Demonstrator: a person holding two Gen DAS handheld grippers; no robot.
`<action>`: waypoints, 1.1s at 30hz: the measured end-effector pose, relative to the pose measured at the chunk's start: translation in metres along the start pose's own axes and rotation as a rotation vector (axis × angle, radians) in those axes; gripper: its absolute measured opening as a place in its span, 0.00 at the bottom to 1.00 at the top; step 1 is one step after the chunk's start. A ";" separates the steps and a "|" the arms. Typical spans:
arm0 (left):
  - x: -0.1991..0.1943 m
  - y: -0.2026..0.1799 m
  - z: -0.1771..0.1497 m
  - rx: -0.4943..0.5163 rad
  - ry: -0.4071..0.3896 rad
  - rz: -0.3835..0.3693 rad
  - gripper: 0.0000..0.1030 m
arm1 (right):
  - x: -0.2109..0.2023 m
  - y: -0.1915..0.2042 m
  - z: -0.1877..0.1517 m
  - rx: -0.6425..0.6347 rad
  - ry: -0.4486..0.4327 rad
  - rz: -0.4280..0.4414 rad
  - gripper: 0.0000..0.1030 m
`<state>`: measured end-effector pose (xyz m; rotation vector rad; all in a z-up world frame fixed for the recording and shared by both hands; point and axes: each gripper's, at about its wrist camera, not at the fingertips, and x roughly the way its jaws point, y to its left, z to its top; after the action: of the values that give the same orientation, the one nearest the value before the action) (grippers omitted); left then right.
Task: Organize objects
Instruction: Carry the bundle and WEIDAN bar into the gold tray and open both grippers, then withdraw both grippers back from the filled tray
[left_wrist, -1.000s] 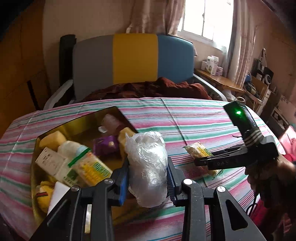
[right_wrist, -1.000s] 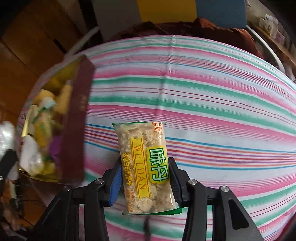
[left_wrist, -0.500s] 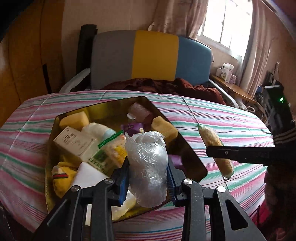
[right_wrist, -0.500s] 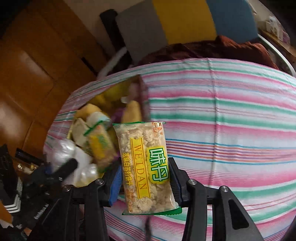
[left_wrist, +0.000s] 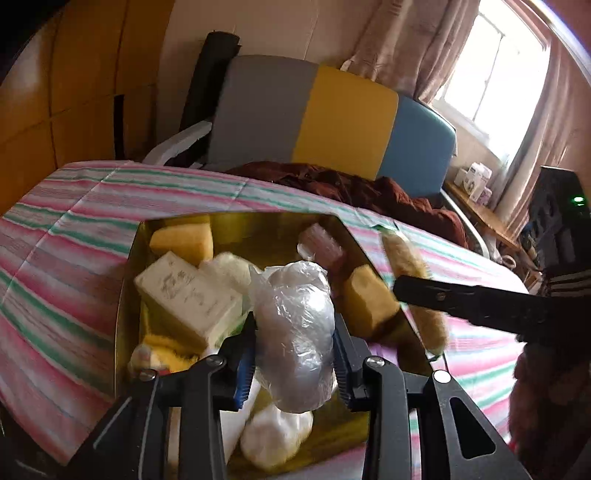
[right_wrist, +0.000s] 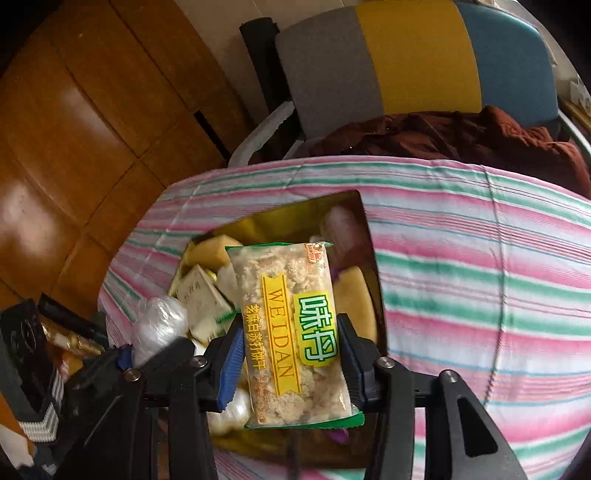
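Observation:
My left gripper (left_wrist: 293, 365) is shut on a crumpled clear plastic bag (left_wrist: 295, 332) and holds it over the gold box (left_wrist: 127, 295), which holds several items: yellow sponges, a white carton, a pink roll. My right gripper (right_wrist: 291, 363) is shut on a yellow-and-green WEIDAN snack packet (right_wrist: 291, 332) and holds it above the same box (right_wrist: 295, 214). The right gripper and its packet (left_wrist: 413, 288) show at the box's right edge in the left wrist view. The left gripper with the bag (right_wrist: 157, 325) shows at lower left in the right wrist view.
The box sits on a round table with a pink, green and white striped cloth (left_wrist: 66, 258). A grey, yellow and blue chair (left_wrist: 332, 114) with a dark red cloth (left_wrist: 351, 184) stands behind the table. Wood panelling lies to the left.
Both grippers moved left over the gold box, each still holding its item. The snack packet went from above the bare cloth to above the box's right side.

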<state>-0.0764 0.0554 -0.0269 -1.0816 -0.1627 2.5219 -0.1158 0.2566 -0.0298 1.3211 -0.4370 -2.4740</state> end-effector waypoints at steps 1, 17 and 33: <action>0.003 0.000 0.004 -0.006 -0.005 0.005 0.57 | 0.004 -0.001 0.004 0.013 0.002 -0.001 0.48; -0.013 0.007 -0.016 0.023 -0.045 0.166 0.80 | -0.006 0.023 -0.032 -0.103 -0.063 -0.189 0.49; -0.056 0.000 -0.038 -0.026 -0.125 0.258 1.00 | -0.042 0.036 -0.097 -0.152 -0.205 -0.322 0.60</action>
<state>-0.0144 0.0318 -0.0155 -1.0114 -0.0953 2.8264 -0.0081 0.2291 -0.0359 1.1586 -0.0799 -2.8564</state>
